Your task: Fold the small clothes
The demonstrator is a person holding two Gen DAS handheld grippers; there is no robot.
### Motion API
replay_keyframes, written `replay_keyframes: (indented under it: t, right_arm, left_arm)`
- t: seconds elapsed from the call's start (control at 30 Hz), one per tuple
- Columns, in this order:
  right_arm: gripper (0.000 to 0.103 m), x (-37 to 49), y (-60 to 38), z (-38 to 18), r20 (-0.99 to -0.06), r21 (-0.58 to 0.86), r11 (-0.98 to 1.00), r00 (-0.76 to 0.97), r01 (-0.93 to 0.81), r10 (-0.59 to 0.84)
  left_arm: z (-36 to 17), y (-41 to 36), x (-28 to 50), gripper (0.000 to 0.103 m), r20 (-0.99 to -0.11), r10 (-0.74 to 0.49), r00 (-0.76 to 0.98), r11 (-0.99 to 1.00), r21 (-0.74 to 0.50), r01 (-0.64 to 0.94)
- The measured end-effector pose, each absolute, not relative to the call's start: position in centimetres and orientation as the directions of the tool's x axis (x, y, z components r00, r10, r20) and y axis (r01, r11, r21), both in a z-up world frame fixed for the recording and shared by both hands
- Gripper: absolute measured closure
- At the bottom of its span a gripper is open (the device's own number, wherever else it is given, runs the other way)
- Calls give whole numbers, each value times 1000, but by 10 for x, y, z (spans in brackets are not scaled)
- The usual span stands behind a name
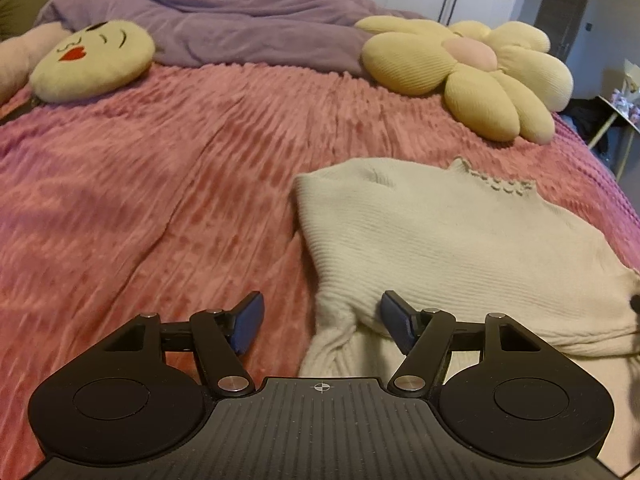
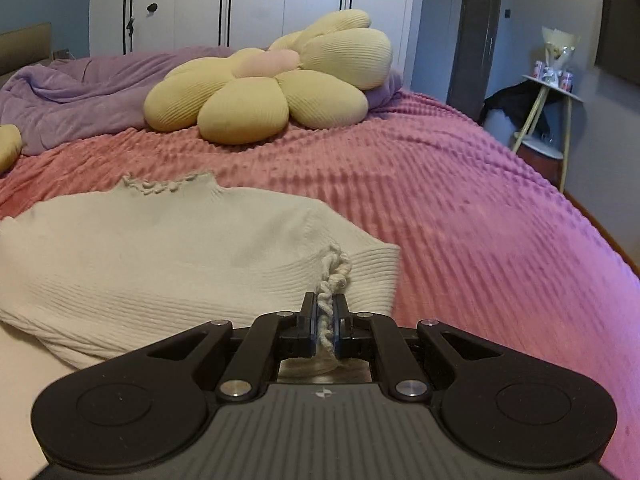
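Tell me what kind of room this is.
Most likely a bedroom at home. A wide bed with a pink textured bedspread fills the view, a flower-shaped cushion and a purple blanket lie at its far side, and white wardrobe doors stand behind.

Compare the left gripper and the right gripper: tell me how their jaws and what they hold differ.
The left gripper stands with jaws wide apart and nothing pinched; the right gripper is shut on the cream sweater, clamping a bunched edge. Left hovers over the sweater's near left edge, right at its right side. Both are black with blue pads.
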State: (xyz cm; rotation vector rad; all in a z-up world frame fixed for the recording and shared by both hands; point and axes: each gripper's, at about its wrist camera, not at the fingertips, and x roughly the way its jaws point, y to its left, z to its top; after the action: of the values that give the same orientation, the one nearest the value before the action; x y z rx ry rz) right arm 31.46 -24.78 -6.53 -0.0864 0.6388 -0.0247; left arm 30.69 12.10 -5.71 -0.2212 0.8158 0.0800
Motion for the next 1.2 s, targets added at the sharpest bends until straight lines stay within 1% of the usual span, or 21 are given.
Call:
replay_keyframes:
  t: [0.1, 0.13, 0.23, 0.3, 0.4, 0.5, 0.6, 0.67, 0.7, 0.73, 0.8, 0.93, 1.0, 1.07, 1.2]
  right_arm:
    - [96, 310, -252, -62, -577, -104, 994, 813, 29, -84]
    - [96, 311, -253, -63, -584, -102, 994, 807, 37, -90]
    - [96, 317, -260, -72, -652, -63, 998, 755, 28, -63]
    - [89, 312, -266, -64, -634, -38, 998, 771, 55, -67]
    - [88, 297, -273, -48, -580, 28, 996, 813, 87, -54]
    - [88, 285, -269, -41, -536, 67, 996, 844, 55, -11]
    - [88, 293, -254, -49, -567, 14, 1000, 824, -10, 16]
    - [89, 300, -247, -60, -603, -20, 999, 797, -50, 27]
    - [89, 305, -246, -69, -643, -50, 997, 766, -50, 6]
    - [89, 305, -246, -75, -649, -70, 996, 761, -62, 2]
    - [89, 301, -245, -82, -630, -114, 989, 777, -91, -1]
    - [89, 301, -237, -77, -638, -173, 980, 769, -98, -36]
    - [89, 292, -235, -66, -625, -192, 980, 777, -57, -77]
    - [86, 272, -240, -58, -607, -177, 984, 788, -10, -101]
    - [84, 220, -258, -53, -643, -111, 994, 764, -23, -54]
  left_arm:
    - [-56, 120, 307, 33, -729, 0, 684, 977, -145, -155]
    - [-56, 120, 307, 33, -731, 1, 682, 977, -143, -155]
    - [-54, 120, 306, 34, -737, 6, 676, 975, -146, -167]
    - [-47, 118, 302, 34, -717, -2, 697, 979, -144, -145]
    - [-40, 111, 303, 32, -689, -6, 725, 986, -124, -109]
    - [-46, 105, 314, 31, -692, -12, 722, 986, -127, -105]
    - [-59, 101, 327, 33, -736, -4, 677, 983, -128, -133]
    - [-69, 100, 332, 32, -766, 4, 643, 985, -110, -136]
    - [-74, 100, 333, 27, -776, 10, 631, 987, -94, -132]
    - [-76, 100, 330, 20, -772, 19, 635, 989, -77, -124]
    - [-78, 103, 325, 13, -766, 52, 640, 991, -40, -128]
    - [-66, 115, 308, 15, -776, 32, 630, 981, -95, -167]
    - [-56, 117, 287, 15, -766, 19, 642, 986, -92, -140]
    - [-52, 116, 265, 15, -760, 11, 650, 991, -80, -111]
    - [-56, 117, 219, 15, -775, -28, 631, 992, -97, -75]
